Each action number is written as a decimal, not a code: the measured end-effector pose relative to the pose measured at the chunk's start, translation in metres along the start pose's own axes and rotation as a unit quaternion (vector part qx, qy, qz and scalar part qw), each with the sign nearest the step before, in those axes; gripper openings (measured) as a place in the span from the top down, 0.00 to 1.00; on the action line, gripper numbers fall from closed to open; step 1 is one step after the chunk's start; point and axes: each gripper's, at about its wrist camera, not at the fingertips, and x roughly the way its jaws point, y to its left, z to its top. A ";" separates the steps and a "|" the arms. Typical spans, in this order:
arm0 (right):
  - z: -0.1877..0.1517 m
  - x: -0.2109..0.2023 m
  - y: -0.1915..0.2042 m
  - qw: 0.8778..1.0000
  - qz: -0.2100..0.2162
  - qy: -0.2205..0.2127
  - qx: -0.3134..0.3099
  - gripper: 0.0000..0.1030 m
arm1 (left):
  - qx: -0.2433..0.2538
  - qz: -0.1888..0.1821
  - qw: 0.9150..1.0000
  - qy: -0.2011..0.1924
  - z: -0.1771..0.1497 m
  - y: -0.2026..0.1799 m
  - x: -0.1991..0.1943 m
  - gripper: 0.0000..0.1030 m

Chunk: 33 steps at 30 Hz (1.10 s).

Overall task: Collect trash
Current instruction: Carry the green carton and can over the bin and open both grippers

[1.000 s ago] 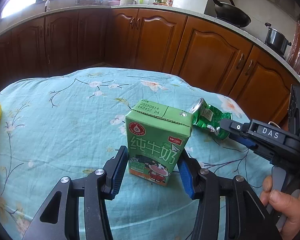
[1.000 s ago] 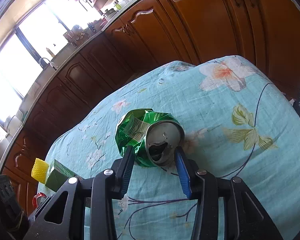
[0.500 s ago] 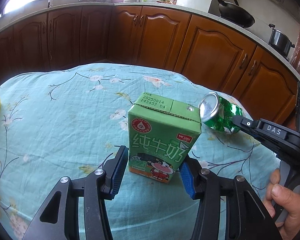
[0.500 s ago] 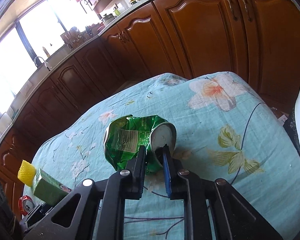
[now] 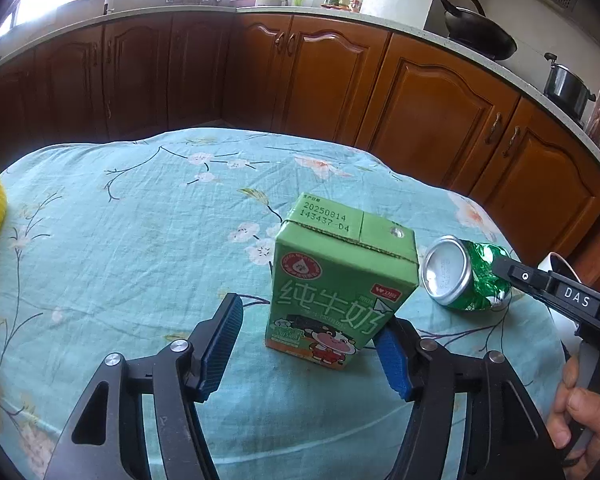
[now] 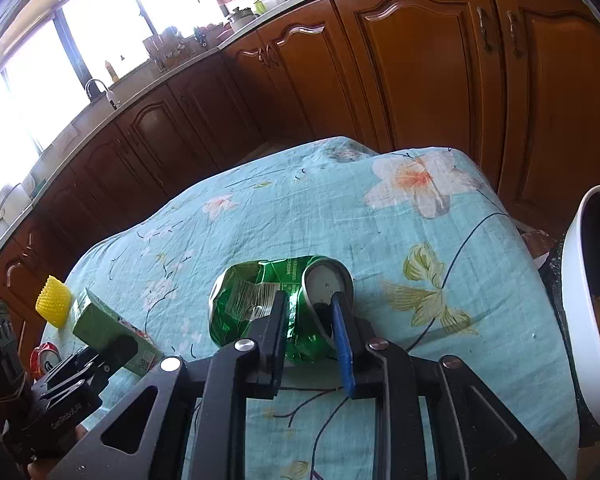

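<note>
A green milk carton (image 5: 340,280) stands upright on the floral tablecloth (image 5: 140,248). My left gripper (image 5: 308,344) is open, its jaws on either side of the carton's base, the right pad near or touching it. My right gripper (image 6: 310,320) is shut on a crushed green can (image 6: 260,300) and holds it just above the cloth. The can also shows in the left wrist view (image 5: 464,276), right of the carton. The carton shows at the lower left of the right wrist view (image 6: 108,332).
A white bin (image 6: 584,320) with trash inside stands at the table's right edge. A yellow ribbed cup (image 6: 54,300) and a red can (image 6: 44,358) lie at the far left. Wooden kitchen cabinets (image 5: 340,92) run behind the table.
My right gripper closed on the crushed can and lifted it slightly. My left gripper stayed open around the carton, its view shifting a little.
</note>
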 end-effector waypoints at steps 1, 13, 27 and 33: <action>0.000 0.001 0.000 1.000 -0.002 -0.002 0.001 0.75 | 0.000 0.001 1.000 0.000 0.000 -0.001 0.000 0.38; -0.005 -0.013 -0.009 0.999 -0.012 -0.031 -0.005 0.85 | 0.055 -0.015 0.998 -0.023 0.002 -0.032 -0.005 0.56; -0.021 -0.110 -0.060 0.995 -0.025 -0.093 0.010 0.86 | 0.145 -0.091 0.985 -0.012 -0.018 -0.122 -0.034 0.56; -0.026 -0.147 -0.093 0.992 -0.047 -0.113 0.018 0.86 | 0.164 -0.123 0.979 -0.010 -0.021 -0.153 -0.042 0.56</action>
